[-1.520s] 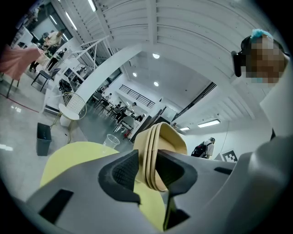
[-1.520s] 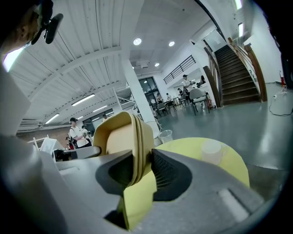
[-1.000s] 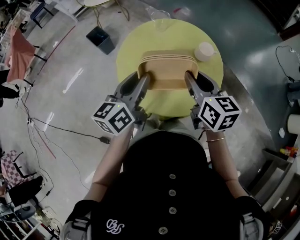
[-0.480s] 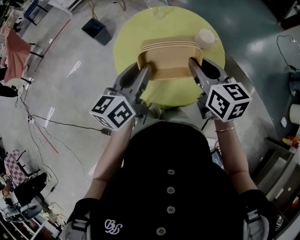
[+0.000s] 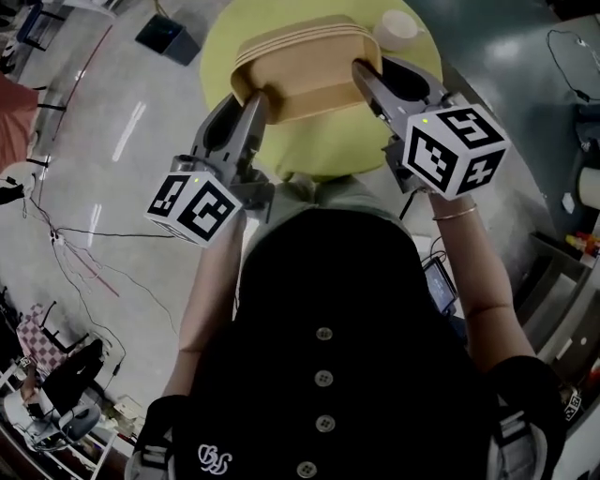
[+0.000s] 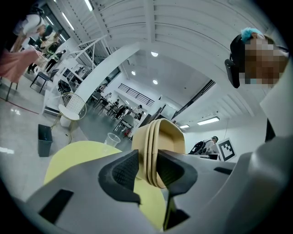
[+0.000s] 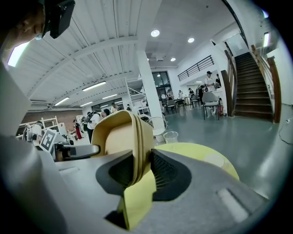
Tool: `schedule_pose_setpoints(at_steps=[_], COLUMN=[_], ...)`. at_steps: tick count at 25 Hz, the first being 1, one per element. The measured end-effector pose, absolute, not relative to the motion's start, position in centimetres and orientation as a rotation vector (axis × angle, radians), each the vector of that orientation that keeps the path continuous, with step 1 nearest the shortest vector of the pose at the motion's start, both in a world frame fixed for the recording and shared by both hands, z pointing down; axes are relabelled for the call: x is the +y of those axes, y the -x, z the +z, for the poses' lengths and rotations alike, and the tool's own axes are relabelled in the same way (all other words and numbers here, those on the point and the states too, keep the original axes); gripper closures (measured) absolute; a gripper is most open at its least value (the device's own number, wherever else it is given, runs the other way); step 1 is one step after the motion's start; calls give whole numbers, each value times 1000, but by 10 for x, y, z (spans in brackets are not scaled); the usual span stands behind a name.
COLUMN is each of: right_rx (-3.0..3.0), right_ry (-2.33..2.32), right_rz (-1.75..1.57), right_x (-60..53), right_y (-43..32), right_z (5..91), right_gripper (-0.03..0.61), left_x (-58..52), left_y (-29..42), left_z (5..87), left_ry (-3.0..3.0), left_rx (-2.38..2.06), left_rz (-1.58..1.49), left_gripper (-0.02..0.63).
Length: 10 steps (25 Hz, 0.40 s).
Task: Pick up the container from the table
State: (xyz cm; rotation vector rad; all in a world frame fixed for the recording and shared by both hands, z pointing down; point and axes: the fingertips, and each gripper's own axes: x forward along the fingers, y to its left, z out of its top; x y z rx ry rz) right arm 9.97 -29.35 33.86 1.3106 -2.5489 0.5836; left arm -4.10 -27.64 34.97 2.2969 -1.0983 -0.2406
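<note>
Clamping container (image 5: 302,67) ends, both jaws.

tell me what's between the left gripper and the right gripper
The tan rectangular container, its end walls clamped by the left gripper and right gripper; the head view shows it.

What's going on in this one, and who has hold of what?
A person holds a two-jaw gripper in each hand over a round yellow table. The left gripper has its jaws closed on one end wall of the tan container, and the right gripper is clamped on the opposite end. The container is gripped from both sides; whether it has cleared the table is hard to tell. A white cup sits on the table beside it.
</note>
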Motion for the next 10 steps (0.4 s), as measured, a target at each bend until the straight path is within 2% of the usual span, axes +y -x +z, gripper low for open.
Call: schedule_pose_setpoints(at_steps=[10], right_rx=[-2540], right_ry=[-1270], right_rz=[549], right_x=[-297], right_y=[-98], right_z=[343], right_gripper=[499], left_x=[-278], left_y=[41], left_z=[359], left_ry=[-2278], left_rx=[-1093], left_rz=[-223], left_gripper=[502])
